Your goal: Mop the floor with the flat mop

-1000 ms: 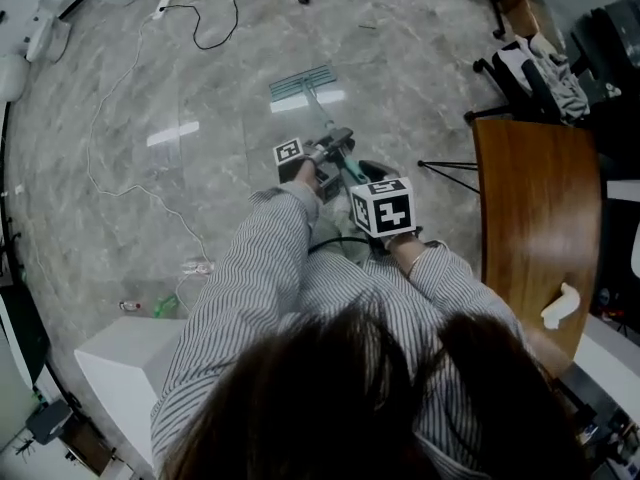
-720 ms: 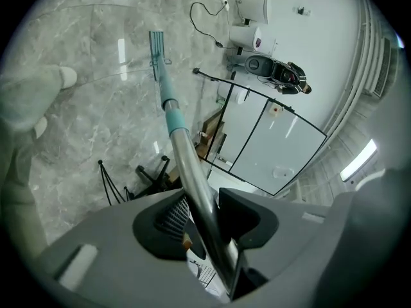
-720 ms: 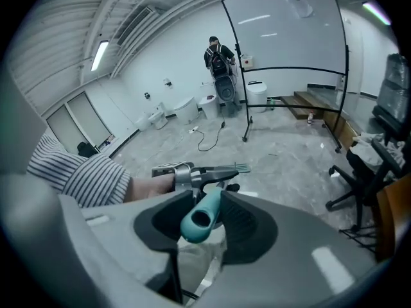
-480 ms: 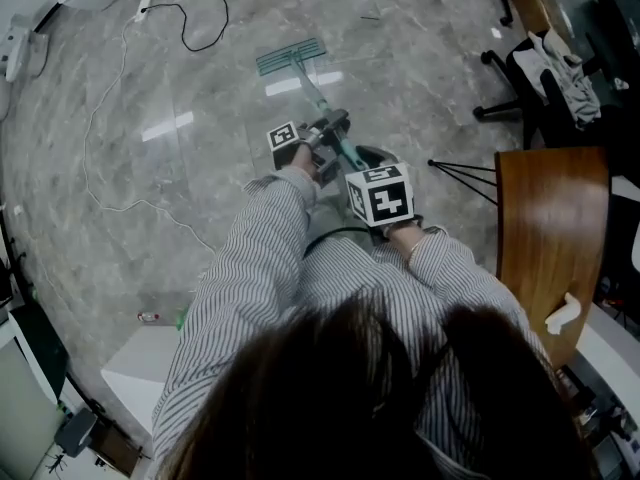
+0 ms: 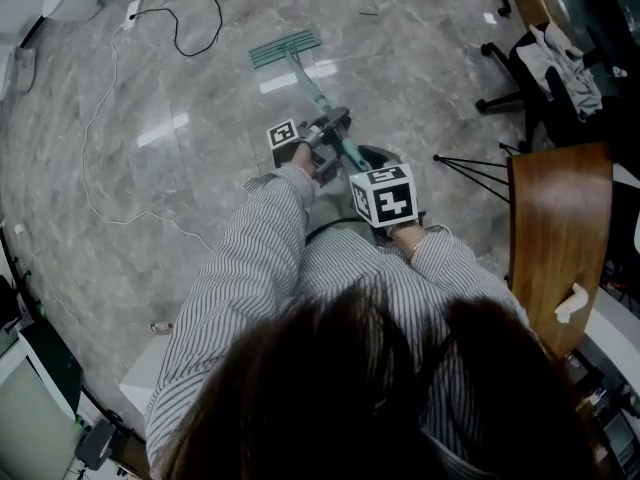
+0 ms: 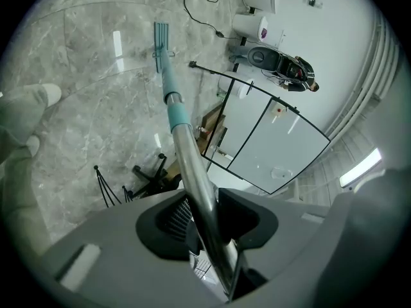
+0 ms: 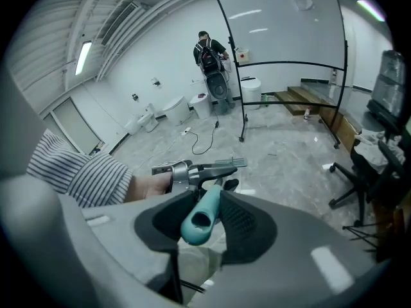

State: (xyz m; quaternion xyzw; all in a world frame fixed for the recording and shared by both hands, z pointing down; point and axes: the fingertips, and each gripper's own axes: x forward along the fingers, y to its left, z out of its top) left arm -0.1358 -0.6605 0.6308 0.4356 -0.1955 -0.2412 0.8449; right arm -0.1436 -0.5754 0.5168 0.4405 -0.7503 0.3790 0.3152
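Flat mop (image 5: 285,48) | left gripper (image 6: 204,222) clamps shaft (image 6: 191,162) | right gripper (image 7: 205,222) clamps teal end (image 7: 199,218), hidden overhead

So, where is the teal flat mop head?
The mop head lies top centre in the head view, on grey marble floor, right of a black cable.

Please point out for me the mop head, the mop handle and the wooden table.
mop head (image 5: 285,47): head view, middle of the flat teal pad.
mop handle (image 7: 207,205): right gripper view, teal grip near its hollow end.
wooden table (image 5: 560,238): head view, bare middle of its top.
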